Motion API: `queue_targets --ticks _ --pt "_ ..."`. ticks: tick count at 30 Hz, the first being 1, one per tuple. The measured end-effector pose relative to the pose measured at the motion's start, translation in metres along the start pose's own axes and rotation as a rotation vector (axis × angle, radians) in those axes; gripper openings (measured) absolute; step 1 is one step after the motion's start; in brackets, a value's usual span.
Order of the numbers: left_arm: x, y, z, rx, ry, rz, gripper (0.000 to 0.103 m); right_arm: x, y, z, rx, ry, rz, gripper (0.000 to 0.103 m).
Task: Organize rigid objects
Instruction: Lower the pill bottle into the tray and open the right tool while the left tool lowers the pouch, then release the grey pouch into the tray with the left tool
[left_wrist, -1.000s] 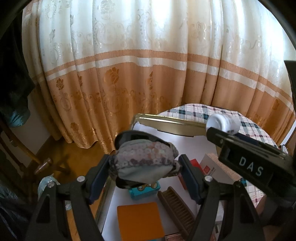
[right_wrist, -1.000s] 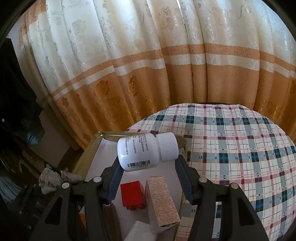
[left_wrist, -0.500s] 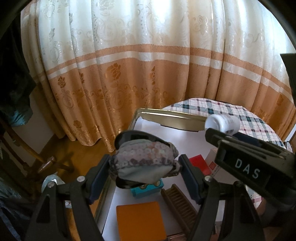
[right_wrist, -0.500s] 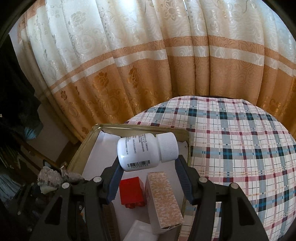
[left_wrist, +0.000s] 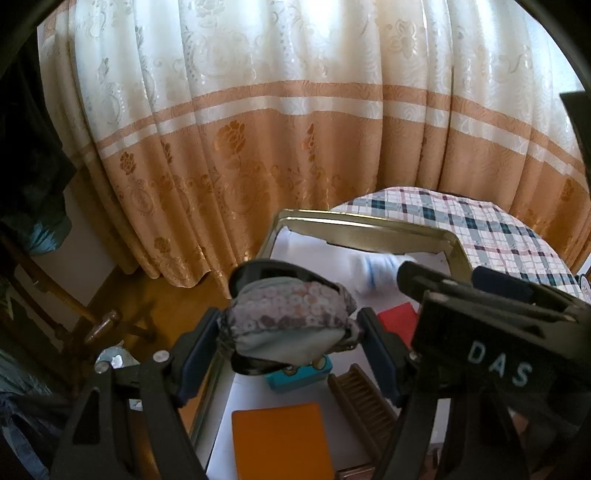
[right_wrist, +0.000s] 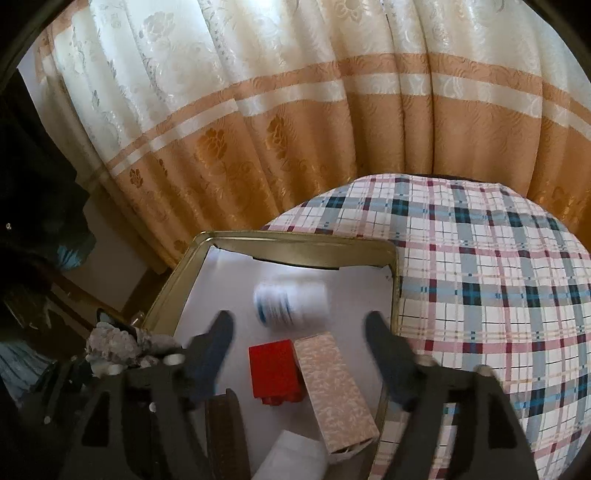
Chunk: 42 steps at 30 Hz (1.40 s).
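Your right gripper (right_wrist: 299, 328) is opening, and the blurred bottle (right_wrist: 290, 303) lies free in the tray (right_wrist: 295, 242), long axis crosswise. Only the left view shows your left gripper (left_wrist: 288, 334) clamping the pouch (left_wrist: 288, 321) above the tray's near-left edge.

The left gripper (left_wrist: 291, 332) clamps a sequined grey pouch (left_wrist: 288, 325) between its blue fingers (left_wrist: 376, 350), above a gold-rimmed tray (left_wrist: 369, 230) on a plaid-covered worktop (left_wrist: 480, 229). In the tray lie an orange card (left_wrist: 280, 439), a brown comb (left_wrist: 362, 398), a teal block (left_wrist: 299, 374), a red block (left_wrist: 400, 321) and a blurred white bottle (left_wrist: 376, 271). The right gripper's black body (left_wrist: 491, 332) crosses at right.
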<state>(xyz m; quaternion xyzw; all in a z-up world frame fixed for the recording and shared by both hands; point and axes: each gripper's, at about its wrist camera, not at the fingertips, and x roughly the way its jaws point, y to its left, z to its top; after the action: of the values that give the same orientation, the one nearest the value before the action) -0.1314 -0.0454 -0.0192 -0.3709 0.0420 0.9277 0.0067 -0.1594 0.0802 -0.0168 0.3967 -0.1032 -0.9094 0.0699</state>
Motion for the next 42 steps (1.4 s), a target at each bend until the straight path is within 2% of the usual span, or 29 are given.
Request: queue_targets --ticks 2,3,4,8,14,23,26,33,42 --pt "-0.004 0.001 0.0 -0.005 -0.015 -0.011 0.086 -0.008 0.002 0.0 -0.012 -0.035 0.013 0.08" --pt "-0.008 0.001 0.0 -0.008 -0.028 -0.01 0.101 -0.014 0.003 -0.001 -0.015 -0.057 0.007 0.081" --pt "-0.012 0.002 0.0 -0.013 -0.053 -0.006 0.102 -0.019 0.003 -0.001 -0.015 -0.08 -0.008 0.085" --pt "-0.022 0.003 0.002 -0.015 -0.087 -0.03 0.102 -0.038 0.002 -0.003 -0.004 -0.165 -0.014 0.087" --pt "-0.034 0.001 -0.002 -0.019 -0.137 -0.013 0.102 -0.057 -0.001 -0.009 0.02 -0.232 -0.001 0.087" --pt "-0.039 0.001 -0.011 -0.023 -0.133 -0.009 0.102 -0.065 -0.001 -0.021 0.018 -0.26 0.002 0.088" --pt "-0.042 0.005 -0.017 -0.03 -0.134 0.015 0.102 -0.065 0.0 -0.026 0.011 -0.259 0.005 0.088" --pt "-0.061 0.032 -0.038 -0.119 -0.167 0.038 0.102 -0.073 0.003 -0.046 0.017 -0.273 0.015 0.087" --pt "-0.068 0.022 -0.062 -0.113 -0.158 0.042 0.102 -0.102 0.002 -0.074 -0.031 -0.354 -0.009 0.089"
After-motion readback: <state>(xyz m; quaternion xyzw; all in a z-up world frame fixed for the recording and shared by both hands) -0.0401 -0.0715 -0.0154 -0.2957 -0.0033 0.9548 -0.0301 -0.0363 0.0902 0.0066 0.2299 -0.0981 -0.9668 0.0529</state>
